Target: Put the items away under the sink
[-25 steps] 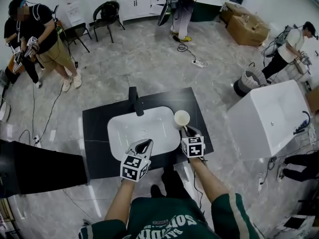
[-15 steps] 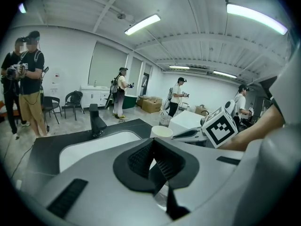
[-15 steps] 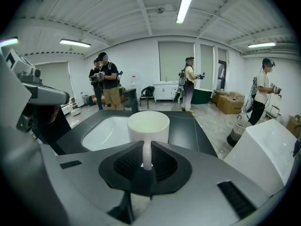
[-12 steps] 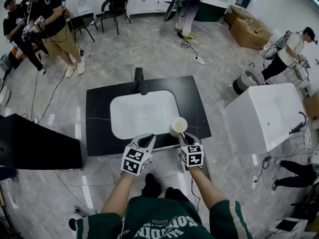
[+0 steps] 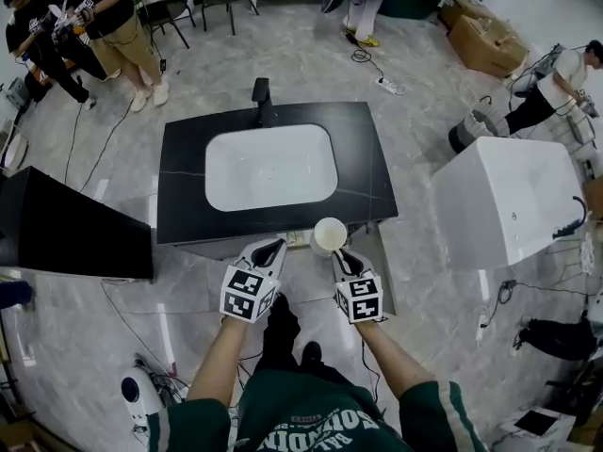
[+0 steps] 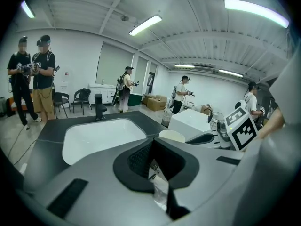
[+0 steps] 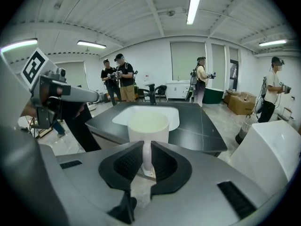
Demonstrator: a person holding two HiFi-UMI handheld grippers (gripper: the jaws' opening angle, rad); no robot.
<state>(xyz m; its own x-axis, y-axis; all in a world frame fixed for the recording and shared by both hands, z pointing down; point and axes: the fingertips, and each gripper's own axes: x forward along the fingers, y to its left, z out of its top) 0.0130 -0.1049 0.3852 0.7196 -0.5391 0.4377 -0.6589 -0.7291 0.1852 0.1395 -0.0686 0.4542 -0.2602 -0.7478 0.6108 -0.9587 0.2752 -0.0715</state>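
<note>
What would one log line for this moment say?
left gripper: shut, empty | right gripper: shut on white mug handle | white mug: upright, lifted by vanity front edge

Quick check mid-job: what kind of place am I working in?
Probably a data-collection hall, not a home bathroom: the sink vanity stands alone on open floor, other people hold similar tools, and cardboard boxes and cables lie about.

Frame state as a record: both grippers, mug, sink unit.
left gripper: jaws together, holding nothing
right gripper: shut on the mug's handle
mug: white, upright, in the air at the counter's front edge
counter: black, white sink set in it
faucet: black, at the far edge
</note>
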